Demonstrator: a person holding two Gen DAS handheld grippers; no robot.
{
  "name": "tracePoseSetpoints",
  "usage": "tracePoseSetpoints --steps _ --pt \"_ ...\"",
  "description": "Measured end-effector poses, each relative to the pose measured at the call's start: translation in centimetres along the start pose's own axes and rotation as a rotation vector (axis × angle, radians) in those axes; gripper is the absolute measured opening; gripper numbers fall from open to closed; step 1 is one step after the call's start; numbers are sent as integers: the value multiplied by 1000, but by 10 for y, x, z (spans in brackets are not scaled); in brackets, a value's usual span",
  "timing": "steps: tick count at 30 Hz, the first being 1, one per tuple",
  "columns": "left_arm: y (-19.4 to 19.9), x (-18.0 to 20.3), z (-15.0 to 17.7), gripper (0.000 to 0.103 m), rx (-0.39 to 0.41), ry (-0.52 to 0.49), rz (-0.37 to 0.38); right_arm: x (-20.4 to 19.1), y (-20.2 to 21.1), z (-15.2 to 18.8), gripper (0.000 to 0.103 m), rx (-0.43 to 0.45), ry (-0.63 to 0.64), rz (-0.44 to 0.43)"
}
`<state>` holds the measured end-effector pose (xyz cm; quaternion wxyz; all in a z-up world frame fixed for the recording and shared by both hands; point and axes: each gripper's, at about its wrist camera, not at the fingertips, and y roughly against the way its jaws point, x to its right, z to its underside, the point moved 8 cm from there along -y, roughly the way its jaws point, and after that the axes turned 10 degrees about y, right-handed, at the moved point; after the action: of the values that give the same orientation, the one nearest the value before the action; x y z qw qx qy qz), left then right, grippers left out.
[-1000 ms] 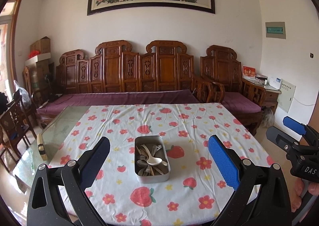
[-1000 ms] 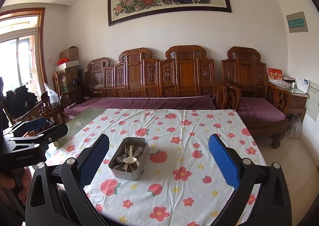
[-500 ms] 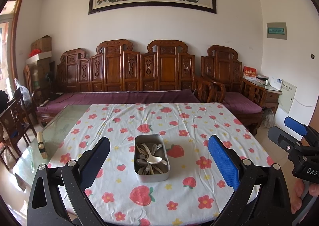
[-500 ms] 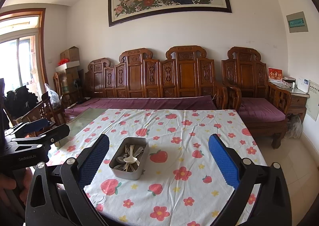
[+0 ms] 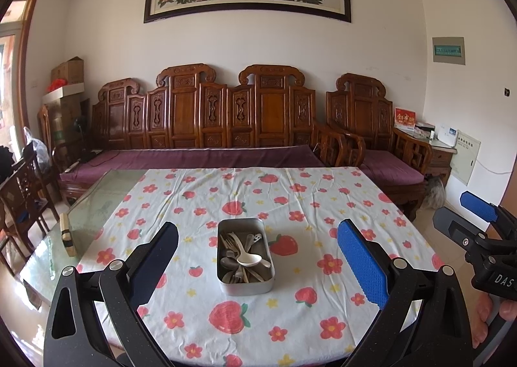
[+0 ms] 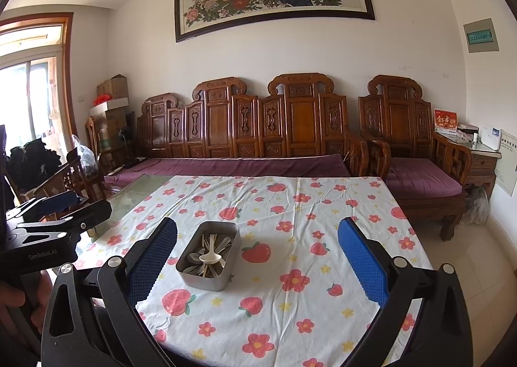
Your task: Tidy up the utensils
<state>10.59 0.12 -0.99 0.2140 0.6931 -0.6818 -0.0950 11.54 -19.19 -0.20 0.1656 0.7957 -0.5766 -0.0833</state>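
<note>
A rectangular metal tin (image 5: 246,283) (image 6: 206,279) stands on the flowered tablecloth (image 5: 290,199) near the table's front edge. It holds several metal spoons and forks (image 5: 234,249), with a white plastic spoon (image 5: 249,259) (image 6: 210,257) lying on top. My left gripper (image 5: 258,252) hovers above the front edge, open and empty, with the tin framed between its fingers. My right gripper (image 6: 258,249) is open and empty too, and the tin sits ahead near its left finger (image 6: 152,257). Each gripper shows at the other view's edge.
A bare glass strip of the table (image 5: 93,208) shows left of the cloth, with a small wooden block (image 5: 67,234) on it. A carved wooden sofa (image 5: 206,127) stands behind the table, an armchair (image 6: 416,153) at the right, dining chairs (image 5: 22,195) at the left.
Both views have shifted only slightly; the grippers stay open and the tin has not moved.
</note>
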Motion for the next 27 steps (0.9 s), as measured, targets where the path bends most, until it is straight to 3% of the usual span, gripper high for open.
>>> tracePoseSetpoints --steps 27 --pt "5 6 1 95 1 0 4 1 0 0 100 1 0 0"
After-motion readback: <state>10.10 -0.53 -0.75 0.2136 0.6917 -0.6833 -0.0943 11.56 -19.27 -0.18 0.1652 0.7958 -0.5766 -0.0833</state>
